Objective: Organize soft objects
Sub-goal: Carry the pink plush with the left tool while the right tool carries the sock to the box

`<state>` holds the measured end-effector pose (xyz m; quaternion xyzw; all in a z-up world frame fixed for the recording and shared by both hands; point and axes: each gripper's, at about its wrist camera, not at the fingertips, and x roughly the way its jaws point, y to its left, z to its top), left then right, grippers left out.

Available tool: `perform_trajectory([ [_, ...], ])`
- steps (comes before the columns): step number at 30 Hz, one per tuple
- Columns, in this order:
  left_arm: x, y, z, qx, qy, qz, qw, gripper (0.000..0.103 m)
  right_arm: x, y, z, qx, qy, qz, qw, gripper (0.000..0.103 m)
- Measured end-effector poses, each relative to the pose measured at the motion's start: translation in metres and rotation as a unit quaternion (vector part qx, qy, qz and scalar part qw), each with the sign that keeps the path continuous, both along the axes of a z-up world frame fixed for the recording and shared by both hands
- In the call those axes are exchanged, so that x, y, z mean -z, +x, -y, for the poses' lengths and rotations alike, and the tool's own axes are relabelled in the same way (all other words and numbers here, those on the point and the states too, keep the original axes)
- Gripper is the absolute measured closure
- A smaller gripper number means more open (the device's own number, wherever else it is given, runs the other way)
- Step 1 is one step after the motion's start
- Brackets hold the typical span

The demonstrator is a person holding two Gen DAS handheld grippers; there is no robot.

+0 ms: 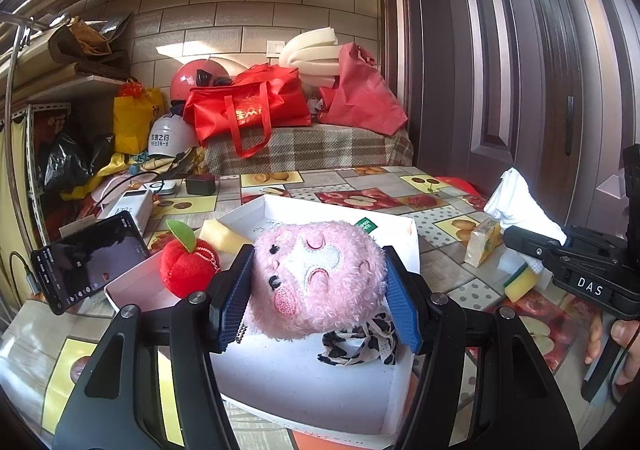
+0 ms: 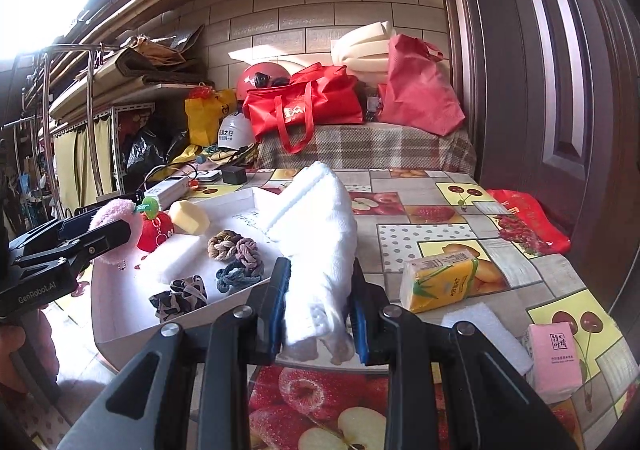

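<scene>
The left hand-held gripper (image 1: 318,286) pinches a pink plush toy (image 1: 320,282) between its blue pads, holding it over the white box (image 1: 304,390) that sits toward the tabletop's (image 2: 404,242) left side. The right hand-held gripper (image 2: 320,314) clamps a white towel (image 2: 316,234) near its lower end; the towel stands up and forward from the pads, above the tabletop just right of the box's right wall.

Inside the box lie one red apple plush (image 1: 186,268) and one pale yellow sponge block (image 1: 222,236) at the far left corner, three braided hair ties (image 2: 230,244) in the middle, and one cow-print scrunchie (image 2: 180,296) toward the near wall. On the tabletop right of the box sit one yellow tissue pack (image 2: 436,282), one pink tissue pack (image 2: 554,356) and one yellow-green scouring sponge (image 1: 520,282). One phone (image 1: 90,254) leans beside the box's left wall.

Both grippers are held roughly level, pointing toward the far edge; fingers (image 1: 624,342) of the right hand wrap its handle.
</scene>
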<state>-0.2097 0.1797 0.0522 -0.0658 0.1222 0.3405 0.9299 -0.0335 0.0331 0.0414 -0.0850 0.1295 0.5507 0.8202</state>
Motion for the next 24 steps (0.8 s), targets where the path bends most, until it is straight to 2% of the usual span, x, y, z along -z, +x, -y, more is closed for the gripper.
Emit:
perform_trajectory([
  [9, 0.0, 0.001, -0.003, -0.011, 0.002, -0.004, 0.9999, 0.041, 0.002, -0.001, -0.01, -0.004, -0.005, 0.0, 1.0, 0.076],
  [24, 0.003, -0.004, -0.049, -0.07, -0.001, -0.011, 0.9975, 0.041, 0.001, -0.011, -0.037, -0.012, -0.015, 0.013, 1.0, 0.076],
])
